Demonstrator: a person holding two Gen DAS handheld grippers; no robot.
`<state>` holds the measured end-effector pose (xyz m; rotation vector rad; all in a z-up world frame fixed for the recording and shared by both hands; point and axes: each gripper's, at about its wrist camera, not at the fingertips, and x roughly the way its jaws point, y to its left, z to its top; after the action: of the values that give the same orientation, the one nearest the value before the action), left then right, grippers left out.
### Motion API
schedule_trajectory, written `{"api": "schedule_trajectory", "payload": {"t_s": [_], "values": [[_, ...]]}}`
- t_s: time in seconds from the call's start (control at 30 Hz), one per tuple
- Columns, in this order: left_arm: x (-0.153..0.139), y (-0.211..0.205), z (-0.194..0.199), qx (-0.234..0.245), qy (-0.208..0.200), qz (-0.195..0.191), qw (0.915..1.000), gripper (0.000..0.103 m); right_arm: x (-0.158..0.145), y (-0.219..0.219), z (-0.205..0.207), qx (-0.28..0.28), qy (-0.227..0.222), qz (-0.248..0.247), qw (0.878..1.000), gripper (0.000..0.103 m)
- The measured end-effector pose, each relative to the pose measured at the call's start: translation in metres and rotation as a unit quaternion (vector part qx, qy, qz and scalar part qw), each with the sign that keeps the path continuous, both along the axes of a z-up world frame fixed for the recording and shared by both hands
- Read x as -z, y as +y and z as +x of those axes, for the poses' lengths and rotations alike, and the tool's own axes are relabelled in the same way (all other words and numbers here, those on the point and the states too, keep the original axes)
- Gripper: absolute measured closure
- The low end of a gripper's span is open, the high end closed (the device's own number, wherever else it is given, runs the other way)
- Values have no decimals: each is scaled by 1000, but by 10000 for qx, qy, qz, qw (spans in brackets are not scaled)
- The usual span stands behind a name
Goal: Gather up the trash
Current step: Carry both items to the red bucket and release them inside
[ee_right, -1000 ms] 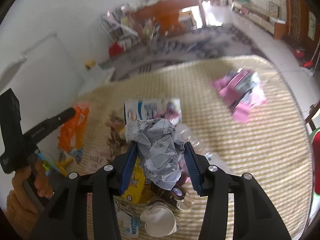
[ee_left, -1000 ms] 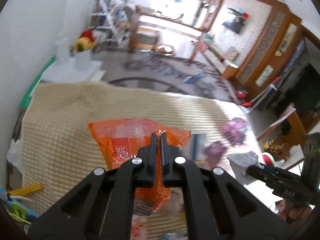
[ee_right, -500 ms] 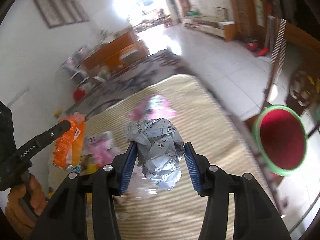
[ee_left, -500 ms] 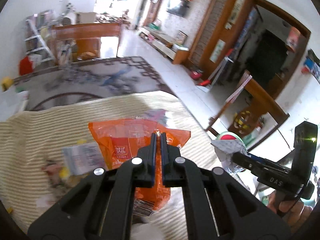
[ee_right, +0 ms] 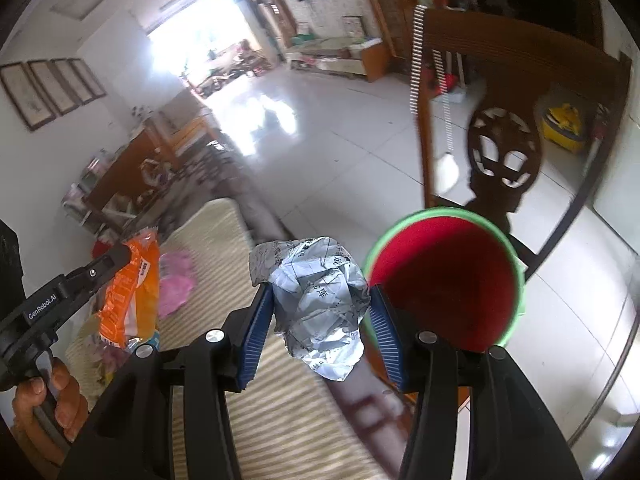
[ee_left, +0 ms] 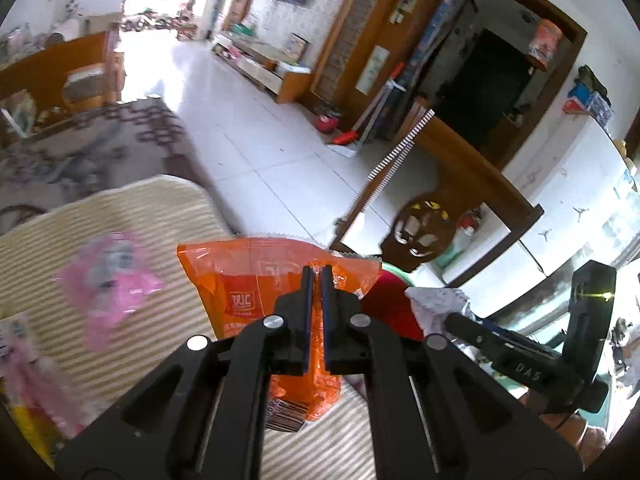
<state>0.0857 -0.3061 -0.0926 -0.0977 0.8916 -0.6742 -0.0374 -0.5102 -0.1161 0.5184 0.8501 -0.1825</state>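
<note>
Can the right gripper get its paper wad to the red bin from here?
Probably yes. The right gripper, shut on the crumpled paper wad, sits beside the red bin, with nothing visible between them.

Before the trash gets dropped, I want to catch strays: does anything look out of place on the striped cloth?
Yes. A pink wrapper lies loose on the striped cloth, with blurred litter at the lower left edge. It looks uncollected, away from the red bin.

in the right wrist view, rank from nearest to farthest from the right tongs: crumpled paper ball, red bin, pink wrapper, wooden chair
1. crumpled paper ball, between the right tongs
2. red bin, just right
3. pink wrapper, left on the striped cover
4. wooden chair, behind the bin
</note>
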Motion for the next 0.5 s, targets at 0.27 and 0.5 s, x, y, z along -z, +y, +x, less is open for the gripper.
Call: {"api": "schedule_trajectory", "payload": {"t_s": [0.27,0.5], "values": [[21,-98,10,584,384,-52,9975,99,15,-65,-5,329,196,139,9992,54],[26,-155,5,1051,471,-5,9933,94,29,-106,-15,639,380,277,9969,49]]}}
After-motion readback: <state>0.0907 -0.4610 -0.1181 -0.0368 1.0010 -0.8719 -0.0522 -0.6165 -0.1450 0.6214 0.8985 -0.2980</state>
